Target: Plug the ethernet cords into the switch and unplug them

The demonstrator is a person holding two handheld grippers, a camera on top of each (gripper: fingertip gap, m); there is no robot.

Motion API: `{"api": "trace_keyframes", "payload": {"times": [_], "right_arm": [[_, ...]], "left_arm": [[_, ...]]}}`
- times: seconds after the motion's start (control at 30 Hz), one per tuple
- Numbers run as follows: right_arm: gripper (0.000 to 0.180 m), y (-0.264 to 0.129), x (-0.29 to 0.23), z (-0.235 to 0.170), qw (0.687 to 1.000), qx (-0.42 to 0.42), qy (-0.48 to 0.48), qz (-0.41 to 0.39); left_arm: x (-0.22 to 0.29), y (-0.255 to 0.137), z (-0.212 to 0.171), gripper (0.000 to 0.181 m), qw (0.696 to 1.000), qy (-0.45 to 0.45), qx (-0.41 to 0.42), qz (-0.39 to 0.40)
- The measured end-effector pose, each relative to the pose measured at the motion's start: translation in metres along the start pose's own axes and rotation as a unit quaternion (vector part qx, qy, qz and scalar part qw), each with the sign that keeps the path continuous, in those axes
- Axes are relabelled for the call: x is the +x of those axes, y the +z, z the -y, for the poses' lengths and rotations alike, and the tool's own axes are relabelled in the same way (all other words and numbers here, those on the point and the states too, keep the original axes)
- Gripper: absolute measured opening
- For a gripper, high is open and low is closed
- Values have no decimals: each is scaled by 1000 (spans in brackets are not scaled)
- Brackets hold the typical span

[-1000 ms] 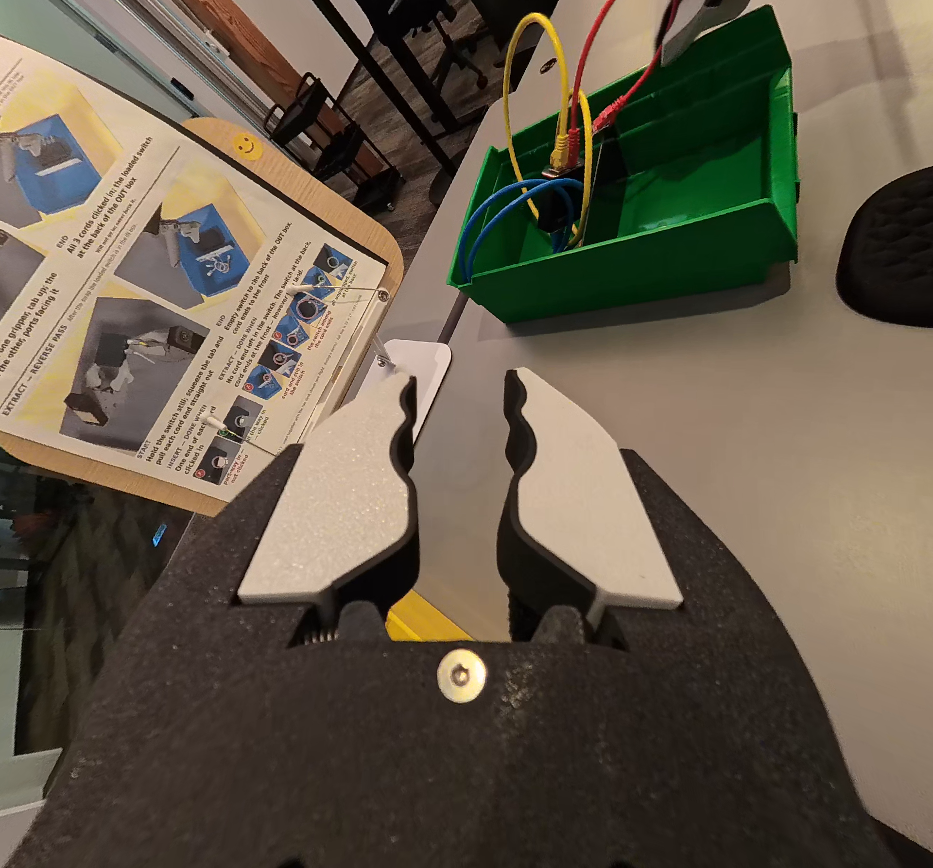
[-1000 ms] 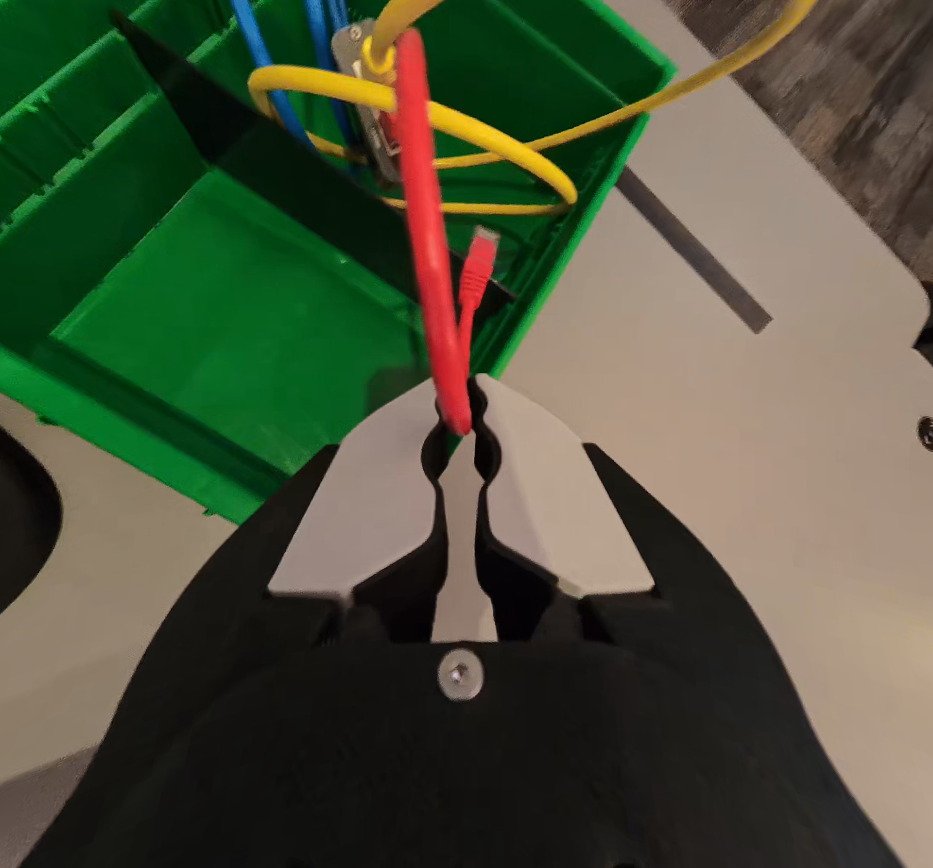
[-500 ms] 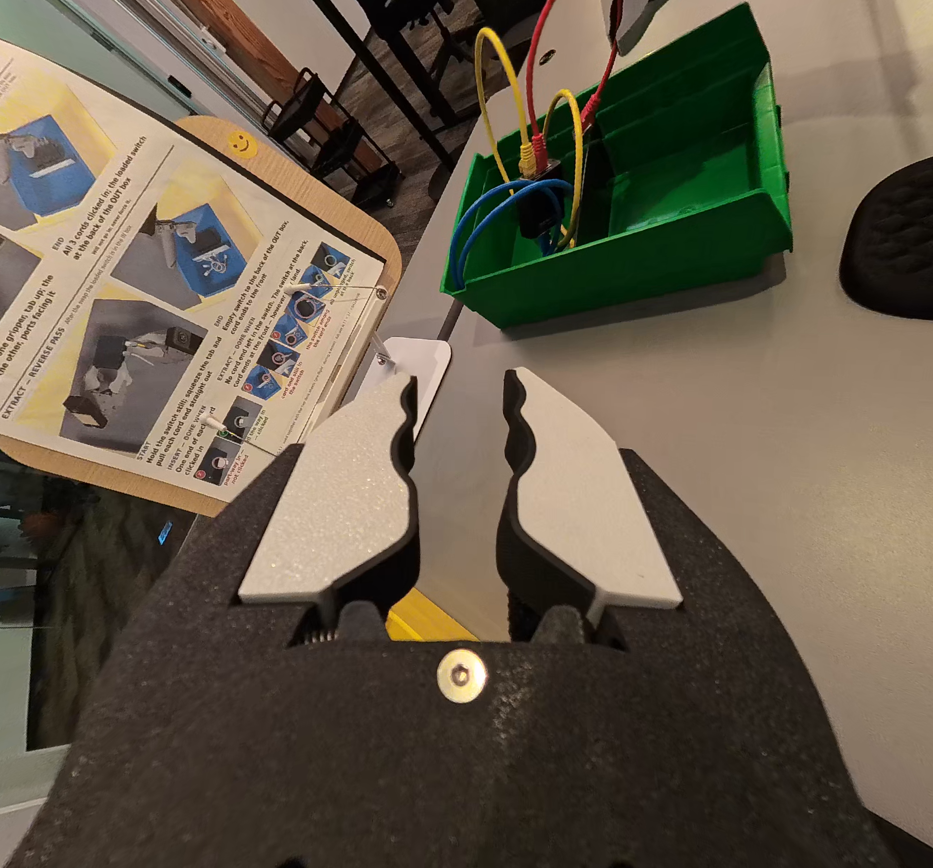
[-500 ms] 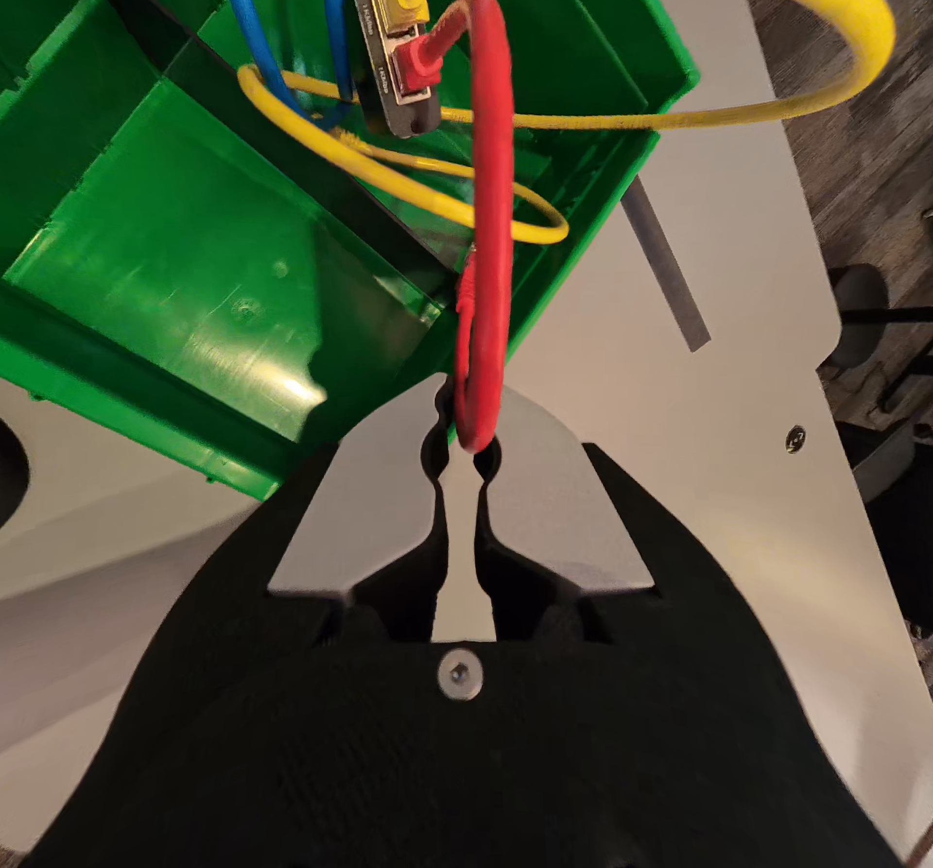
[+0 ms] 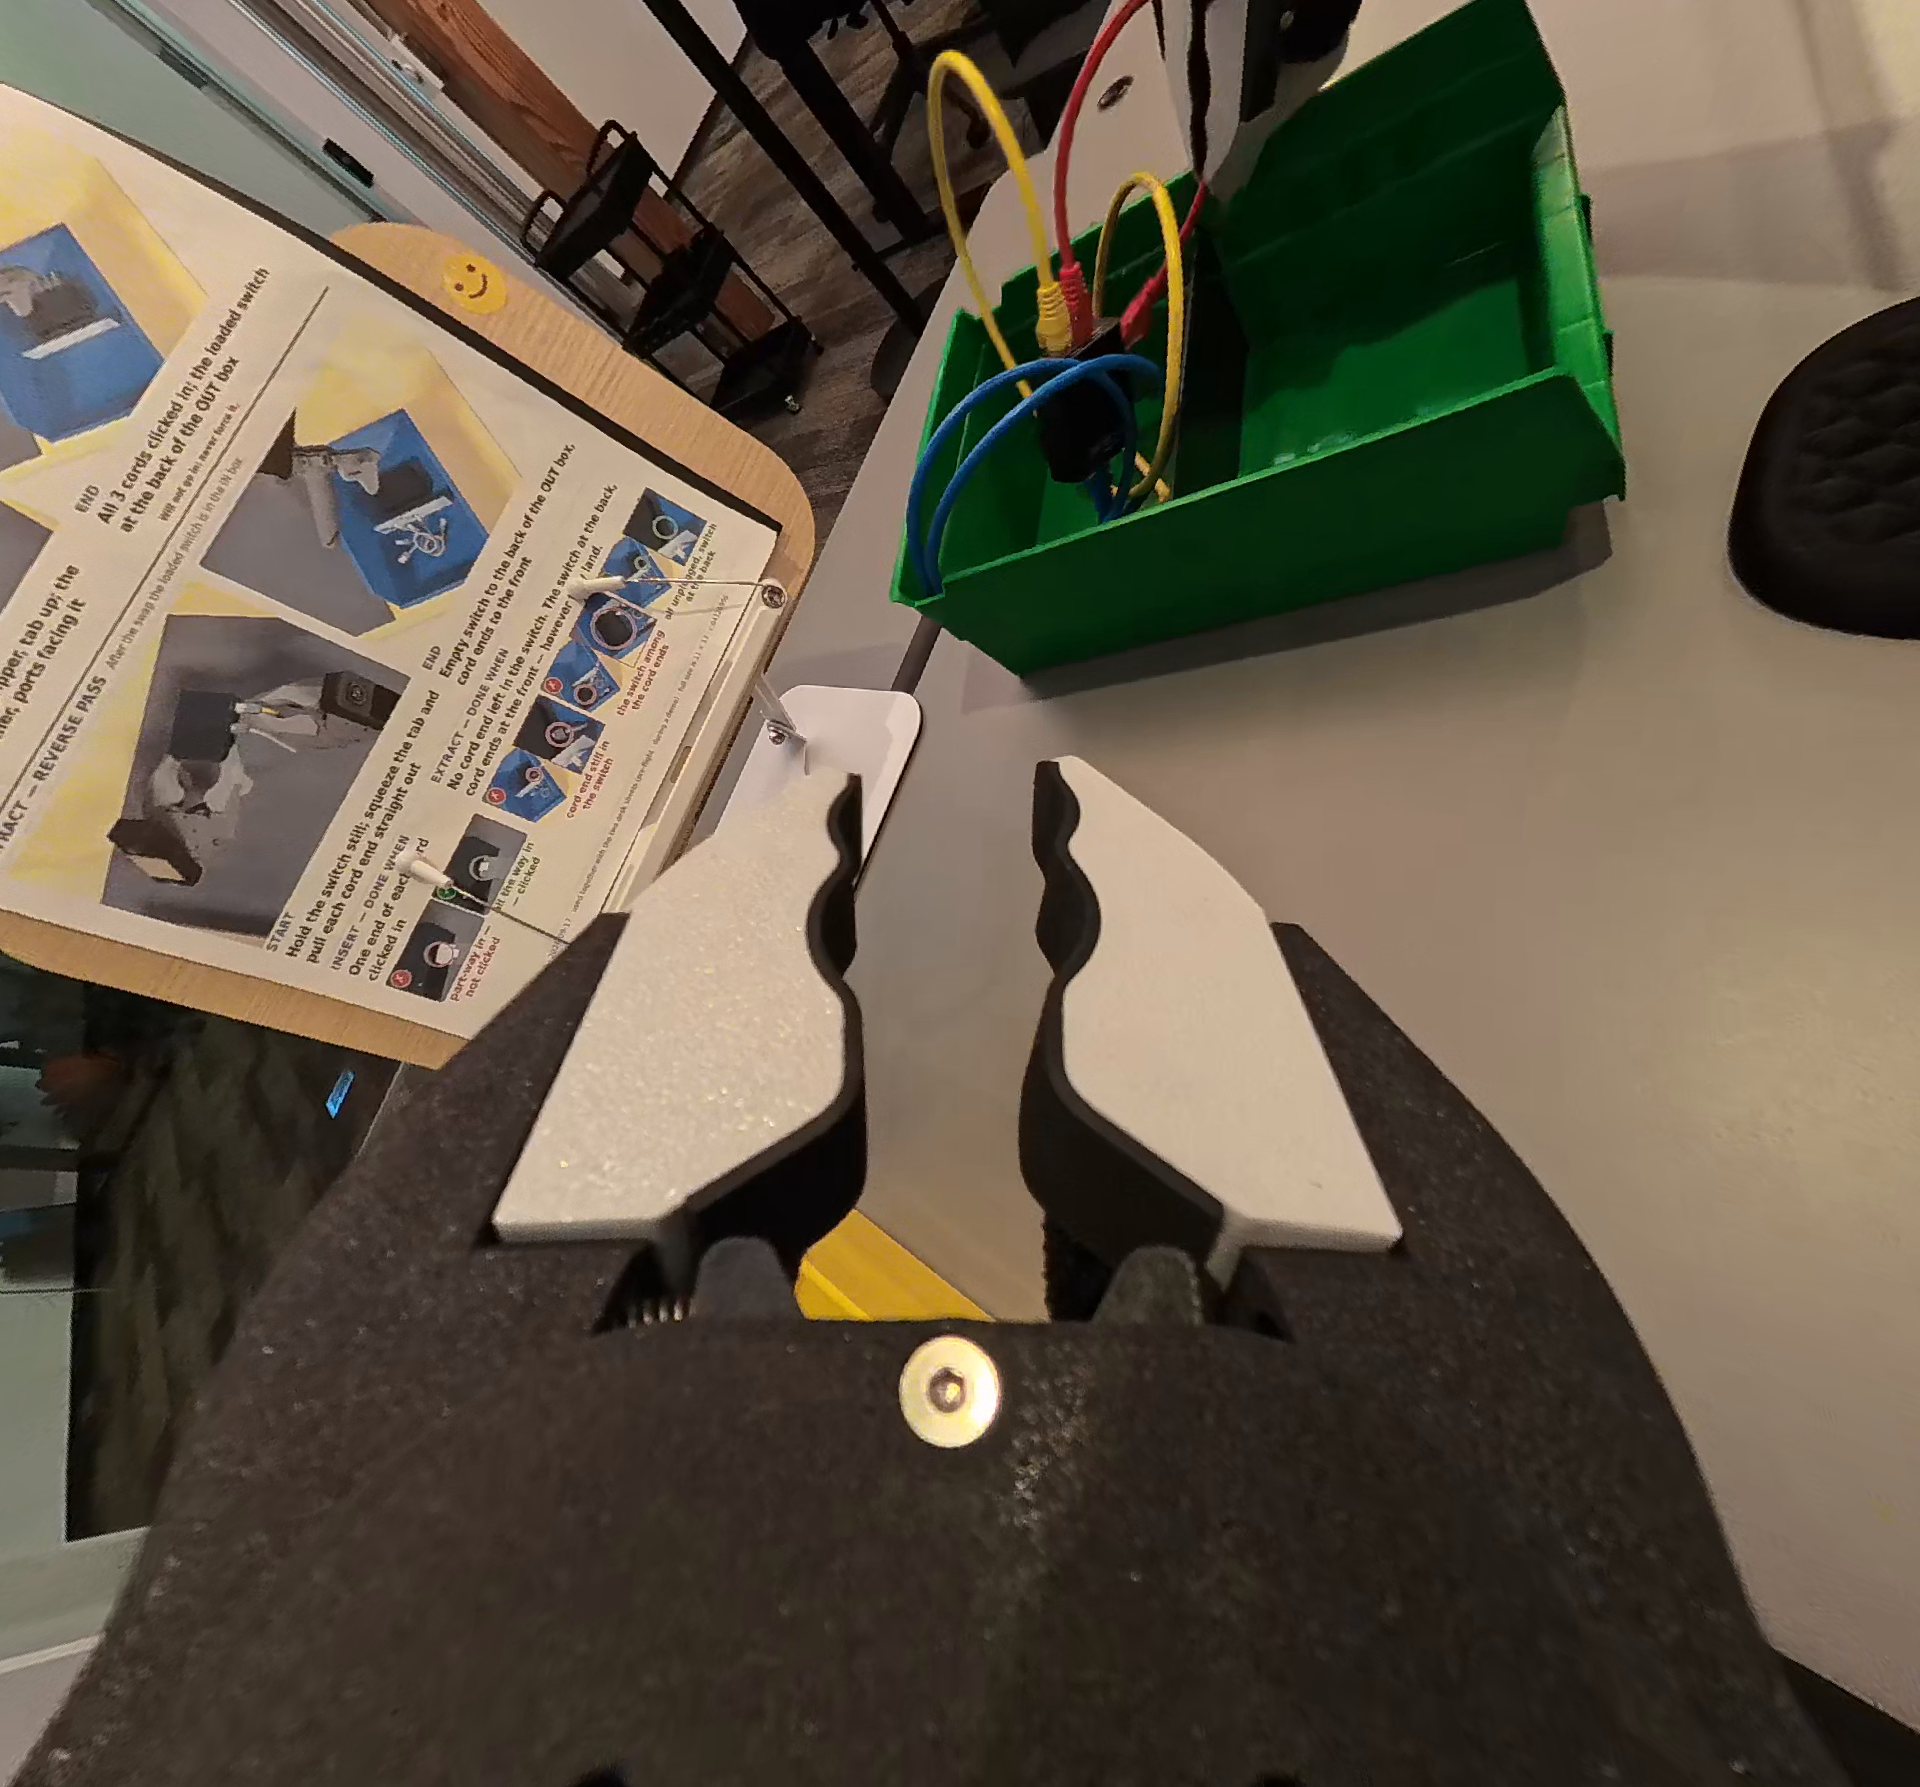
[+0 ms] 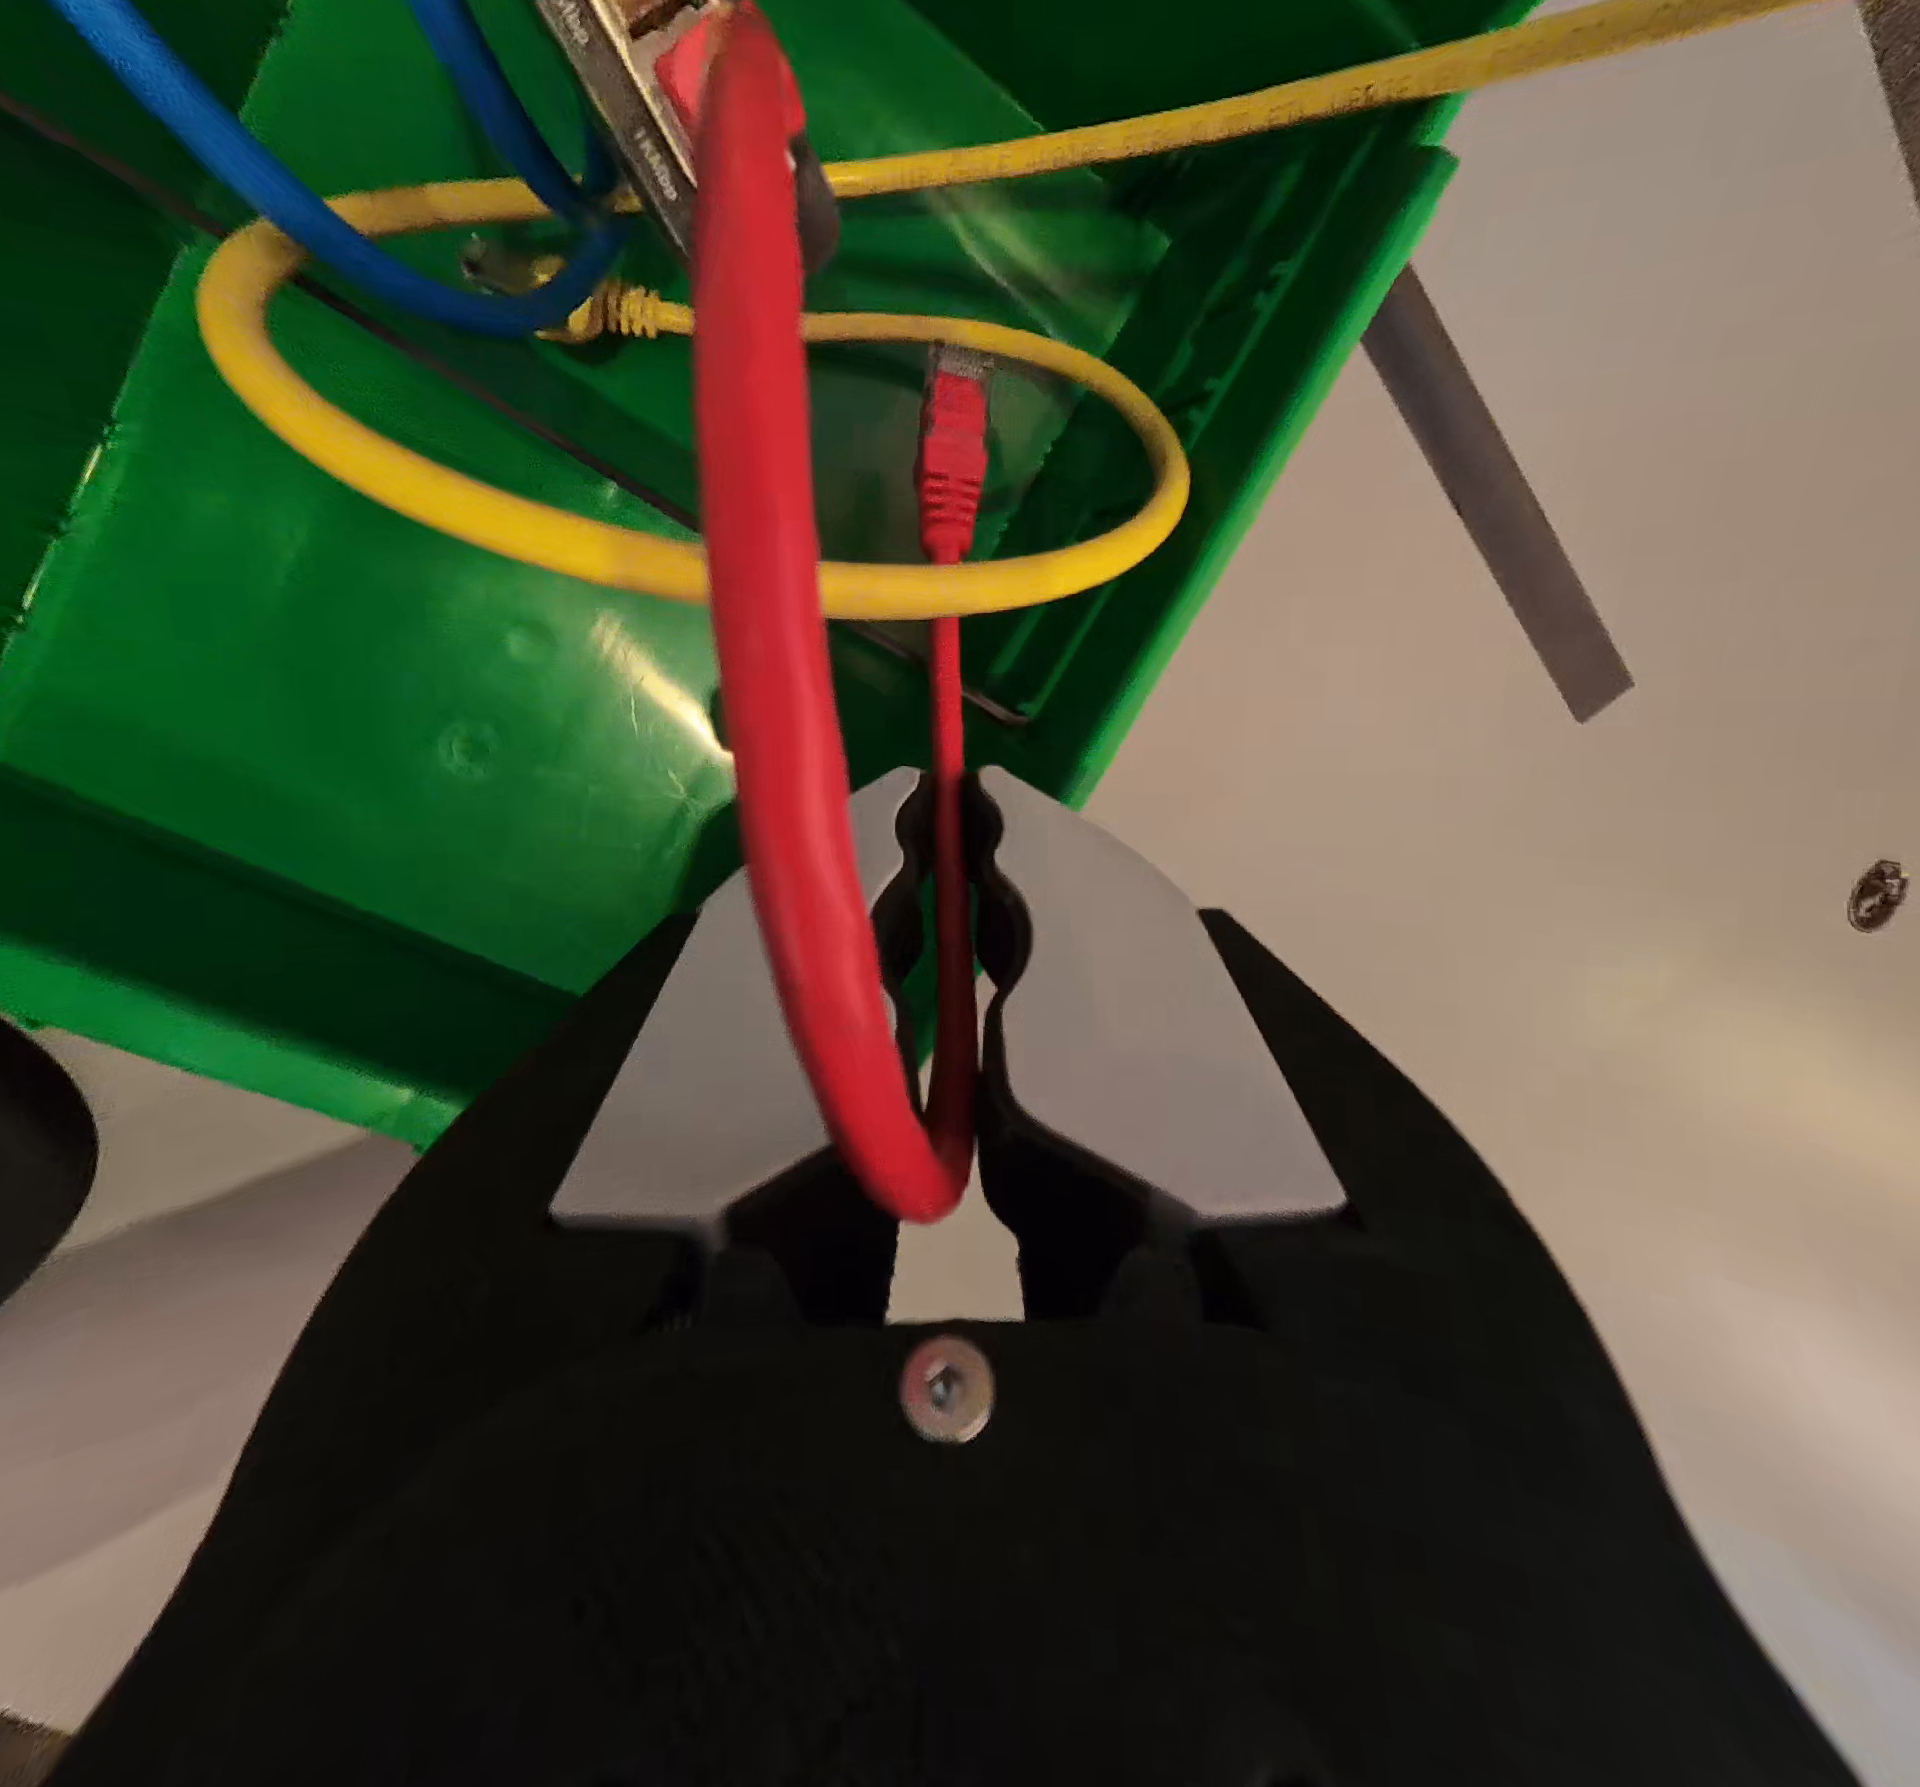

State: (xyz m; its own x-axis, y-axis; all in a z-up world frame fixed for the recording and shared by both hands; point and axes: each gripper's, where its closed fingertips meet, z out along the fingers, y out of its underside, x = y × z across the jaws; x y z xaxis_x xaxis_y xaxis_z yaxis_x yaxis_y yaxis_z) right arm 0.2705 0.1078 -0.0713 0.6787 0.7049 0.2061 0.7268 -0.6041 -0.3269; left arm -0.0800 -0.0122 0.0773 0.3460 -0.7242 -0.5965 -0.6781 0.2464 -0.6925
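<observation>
- Overhead, the right gripper [image 6: 940, 906] pinched the red cord [image 6: 769, 594]; its free plug [image 6: 951, 449] dangled near the switch [image 5: 1081, 418] inside the green bin [image 5: 1351, 532].
- Idle, the left gripper [image 5: 945, 864] was spread; regripping nearer the plug would likely steady insertion.

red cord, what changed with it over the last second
The right tool has slid along the red cord toward its loose plug, so the loop now sits deep between the fingers. The cord's other end stays plugged into the switch. The left tool stays open and empty, off the green bin.
</observation>
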Motion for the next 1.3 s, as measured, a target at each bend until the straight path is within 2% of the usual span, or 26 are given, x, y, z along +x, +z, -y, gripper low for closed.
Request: {"api": "trace_keyframes", "payload": {"times": [0.03, 0.17, 0.3, 0.47, 0.67, 0.73, 0.87, 1.03, 1.13, 1.23, 1.3], "right_arm": [[7, 2, 1, 3, 1000, 5, 3, -2], [7, 8, 0, 9, 1000, 21, -7, -14], [16, 11, -1, 12, 997, 45, -36, -42], [33, -2, -1, 17, 990, 113, -37, -81], [52, -1, 9, -21, 990, 63, -6, -128], [46, 3, 5, -33, 993, 44, 20, -111], [20, 4, -3, -43, 991, 48, 99, -72], [9, -3, -17, -59, 965, 114, 237, -4], [8, -11, -22, -78, 947, 140, 289, -18], [8, -19, -34, -94, 939, 140, 313, -31], [9, -23, -44, -97, 936, 147, 318, -28]], "left_arm": [[0, 0, 0, 31, 1000, 0, -1, -1], [2, 2, -1, 31, 1000, 2, -4, -4], [2, 2, -2, 30, 1000, 3, -5, -5], [3, 1, -2, 30, 1000, 5, -6, -6], [4, 1, -1, 30, 1000, 8, -8, -8], [5, 2, -1, 30, 1000, 11, -9, -9], [7, 3, -1, 30, 1000, 14, -12, -12], [2, 1, -4, 30, 1000, 11, -18, -2], [-8, -5, -10, 30, 1000, -15, -23, 9], [-34, -21, -37, 31, 994, -76, -65, 40], [-58, -40, -80, 30, 976, -159, -128, 71]]}}
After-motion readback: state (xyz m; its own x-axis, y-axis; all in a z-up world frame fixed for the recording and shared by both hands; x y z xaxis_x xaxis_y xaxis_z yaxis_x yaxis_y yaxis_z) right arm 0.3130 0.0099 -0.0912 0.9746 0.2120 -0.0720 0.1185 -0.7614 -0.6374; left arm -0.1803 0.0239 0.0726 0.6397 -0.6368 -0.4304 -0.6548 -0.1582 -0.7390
